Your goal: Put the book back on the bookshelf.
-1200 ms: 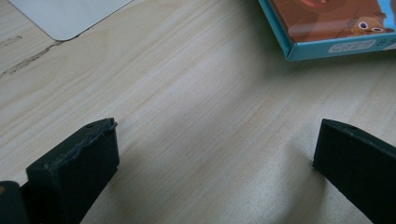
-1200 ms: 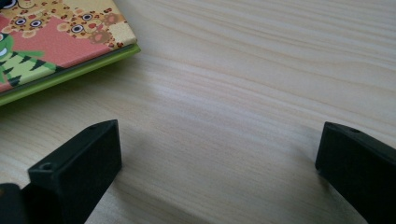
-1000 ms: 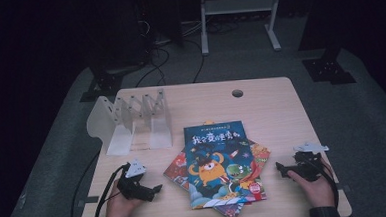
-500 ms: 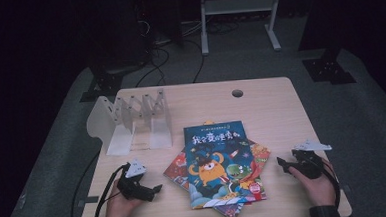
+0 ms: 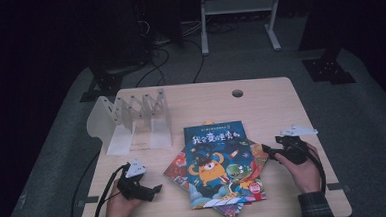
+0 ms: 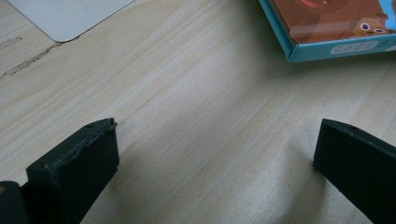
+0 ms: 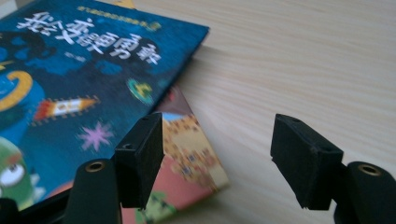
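A stack of picture books lies mid-table, with a dark blue monster-cover book [image 5: 217,160] [image 7: 70,79] on top and an orange-red one [image 7: 191,154] jutting out beneath. My right gripper [image 5: 266,148] [image 7: 217,140] hovers at the stack's right edge, pointing left at it. Its jaws have just been closing, but they still stand apart with nothing between them, so it is open. At the front left, my left gripper [image 5: 158,189] [image 6: 215,140] rests low over bare wood, open and empty. A blue book corner [image 6: 336,23] lies ahead of it.
A white zigzag book rack [image 5: 132,124] [image 6: 65,16] stands at the back left of the wooden table [image 5: 270,99]. A cable hole [image 5: 237,93] sits near the far edge. Beyond the table are a dark floor, cables and a metal stand [image 5: 235,6].
My right hand has lifted and moved left toward the books' right edge, and its jaws have narrowed. The left hand and the books have stayed put.
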Action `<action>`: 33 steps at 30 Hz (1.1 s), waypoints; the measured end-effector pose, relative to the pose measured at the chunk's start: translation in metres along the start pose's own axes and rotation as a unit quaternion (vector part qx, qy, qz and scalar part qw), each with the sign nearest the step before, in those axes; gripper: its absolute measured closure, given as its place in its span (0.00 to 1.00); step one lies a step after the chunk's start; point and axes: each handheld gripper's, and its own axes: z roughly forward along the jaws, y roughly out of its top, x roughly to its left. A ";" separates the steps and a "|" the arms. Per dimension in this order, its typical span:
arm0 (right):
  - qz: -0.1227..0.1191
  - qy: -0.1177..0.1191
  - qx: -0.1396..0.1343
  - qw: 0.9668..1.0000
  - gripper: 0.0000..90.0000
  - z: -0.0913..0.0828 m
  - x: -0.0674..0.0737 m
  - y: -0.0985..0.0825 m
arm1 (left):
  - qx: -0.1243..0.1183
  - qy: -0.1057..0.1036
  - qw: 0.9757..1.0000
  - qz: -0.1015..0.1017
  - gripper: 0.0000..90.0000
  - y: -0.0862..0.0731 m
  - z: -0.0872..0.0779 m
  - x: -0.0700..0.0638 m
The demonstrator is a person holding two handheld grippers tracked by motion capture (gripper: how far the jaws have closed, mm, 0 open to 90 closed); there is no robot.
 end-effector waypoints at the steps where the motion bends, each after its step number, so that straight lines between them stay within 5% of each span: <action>1: -0.003 0.003 -0.001 1.000 0.37 0.002 0.002 0.004 | 0.000 0.000 1.000 0.000 0.00 0.000 0.000 0.000; 22: -0.037 0.024 0.019 0.999 0.36 0.071 0.016 0.061 | 0.000 0.000 1.000 0.000 0.00 0.000 0.000 0.000; 33: -0.025 0.036 0.038 0.998 0.32 0.104 0.010 0.077 | 0.001 0.000 1.000 0.001 0.00 0.000 0.000 0.000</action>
